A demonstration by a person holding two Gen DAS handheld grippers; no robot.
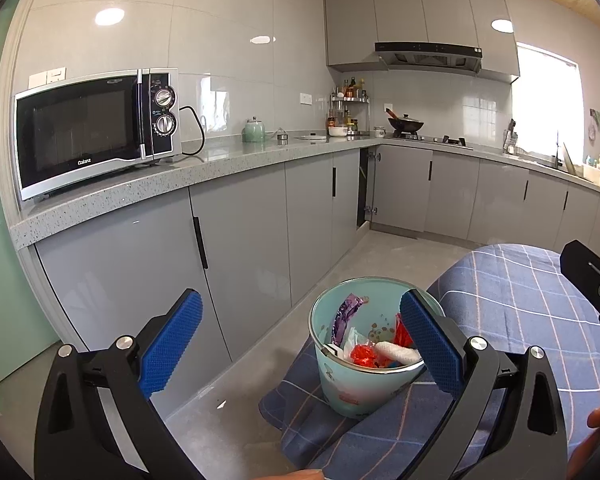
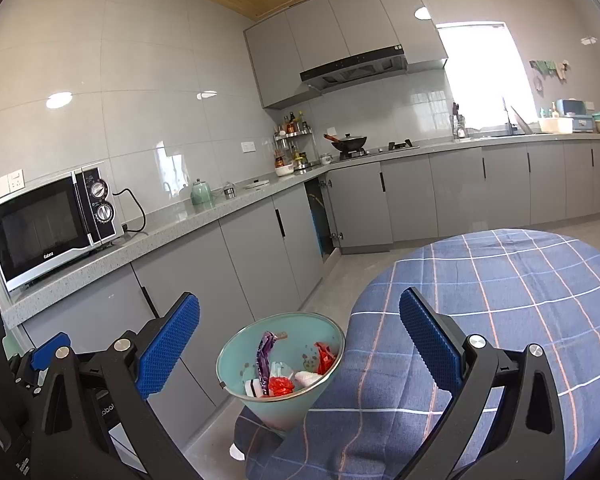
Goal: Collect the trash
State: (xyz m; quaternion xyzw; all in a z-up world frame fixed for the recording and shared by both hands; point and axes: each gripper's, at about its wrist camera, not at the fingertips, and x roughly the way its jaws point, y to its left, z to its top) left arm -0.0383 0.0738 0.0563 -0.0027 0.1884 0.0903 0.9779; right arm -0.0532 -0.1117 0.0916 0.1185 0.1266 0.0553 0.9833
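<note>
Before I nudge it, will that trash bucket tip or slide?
Probably tips easily: the bucket narrows toward its base and sits at the edge of the soft checked cloth. Likely light, since it holds only wrappers and tissue. Its smooth wall may slip.

A pale teal bin (image 1: 364,384) stands upright near the edge of a blue checked cloth. Inside lie a purple wrapper (image 1: 346,316) leaning on the wall, a red wrapper (image 1: 364,354), a white wad (image 1: 398,353) and other scraps, filling the bottom.
</note>
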